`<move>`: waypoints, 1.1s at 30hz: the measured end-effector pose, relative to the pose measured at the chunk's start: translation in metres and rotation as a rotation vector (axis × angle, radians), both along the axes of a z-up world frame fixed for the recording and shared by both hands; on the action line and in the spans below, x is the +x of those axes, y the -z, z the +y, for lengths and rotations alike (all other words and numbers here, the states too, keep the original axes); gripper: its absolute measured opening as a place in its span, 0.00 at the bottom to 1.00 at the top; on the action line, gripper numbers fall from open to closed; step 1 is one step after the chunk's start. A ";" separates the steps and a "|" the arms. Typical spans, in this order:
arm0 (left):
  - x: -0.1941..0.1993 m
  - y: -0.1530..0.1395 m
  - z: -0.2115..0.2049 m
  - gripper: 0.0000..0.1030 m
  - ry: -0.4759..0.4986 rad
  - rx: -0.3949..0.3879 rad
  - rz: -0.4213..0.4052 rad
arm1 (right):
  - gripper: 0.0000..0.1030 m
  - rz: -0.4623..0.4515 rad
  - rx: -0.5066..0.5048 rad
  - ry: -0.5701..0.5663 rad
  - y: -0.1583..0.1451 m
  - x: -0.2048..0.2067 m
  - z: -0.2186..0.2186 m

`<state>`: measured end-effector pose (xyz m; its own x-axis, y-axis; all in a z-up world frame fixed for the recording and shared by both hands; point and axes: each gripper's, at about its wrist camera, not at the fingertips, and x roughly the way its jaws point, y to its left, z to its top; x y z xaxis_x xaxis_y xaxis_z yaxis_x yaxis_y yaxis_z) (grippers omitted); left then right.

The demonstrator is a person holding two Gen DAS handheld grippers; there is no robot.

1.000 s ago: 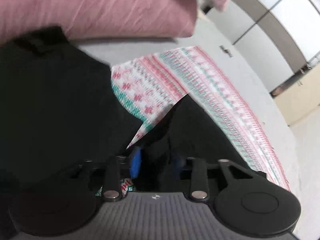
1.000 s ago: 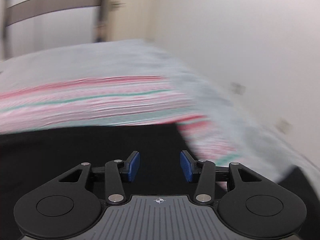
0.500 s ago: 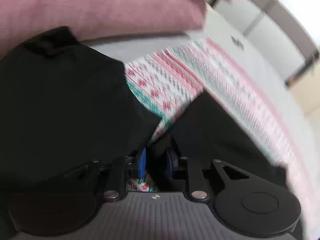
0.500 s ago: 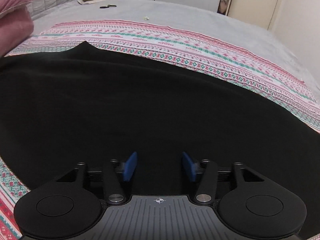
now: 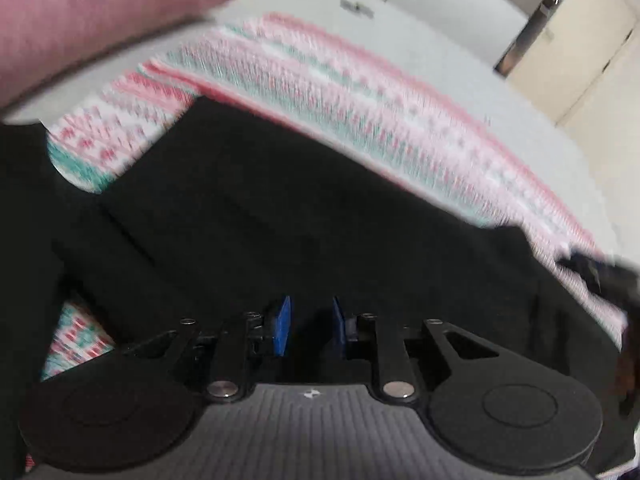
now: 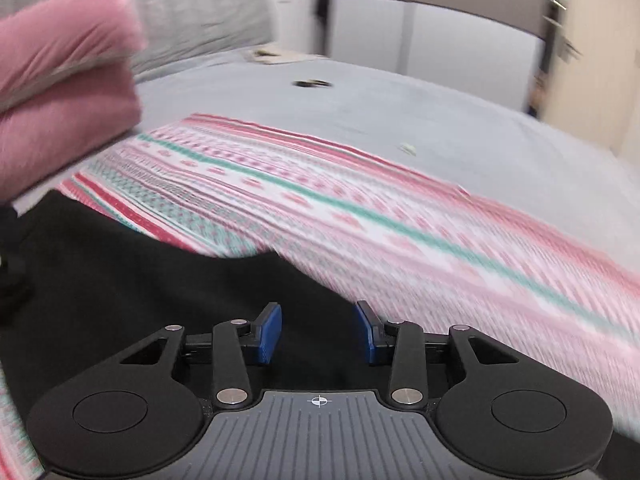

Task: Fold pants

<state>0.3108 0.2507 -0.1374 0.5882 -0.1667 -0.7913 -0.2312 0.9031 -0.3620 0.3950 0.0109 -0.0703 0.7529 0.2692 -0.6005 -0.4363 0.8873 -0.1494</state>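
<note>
The black pants (image 5: 320,208) lie spread on a pink, white and green patterned blanket (image 5: 360,100) on a bed. My left gripper (image 5: 310,330) sits low at the near edge of the pants. Its blue pads stand a narrow gap apart with dark cloth filling that gap, and its jaws are opening slightly. In the right wrist view the pants (image 6: 120,280) run from the left edge to under my right gripper (image 6: 319,334). The right jaws are closing but still wide apart, with nothing pinched between the pads; the cloth lies below them. Both views are motion-blurred.
Pink pillows (image 6: 60,100) are stacked at the upper left, also seen as a pink pillow (image 5: 100,12) in the left wrist view. Grey bedsheet (image 6: 400,100) stretches beyond the blanket (image 6: 360,208), with a small dark item (image 6: 312,83) on it. Wardrobe doors (image 6: 440,40) stand behind.
The left gripper has swung sideways with the pants, and black cloth now spreads wide before it. The right gripper has swept toward the pillow end, its pads closer together than half a second ago.
</note>
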 end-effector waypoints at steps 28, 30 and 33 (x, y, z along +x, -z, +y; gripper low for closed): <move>0.004 0.001 0.000 0.54 0.042 0.068 0.013 | 0.33 -0.062 -0.230 -0.036 0.048 0.031 0.056; 0.004 0.001 0.000 0.54 0.040 0.071 0.014 | 0.33 -0.038 -0.212 0.023 0.040 0.027 0.016; 0.004 0.001 -0.003 0.54 0.044 0.090 0.013 | 0.33 0.013 -0.183 0.152 0.037 0.027 -0.063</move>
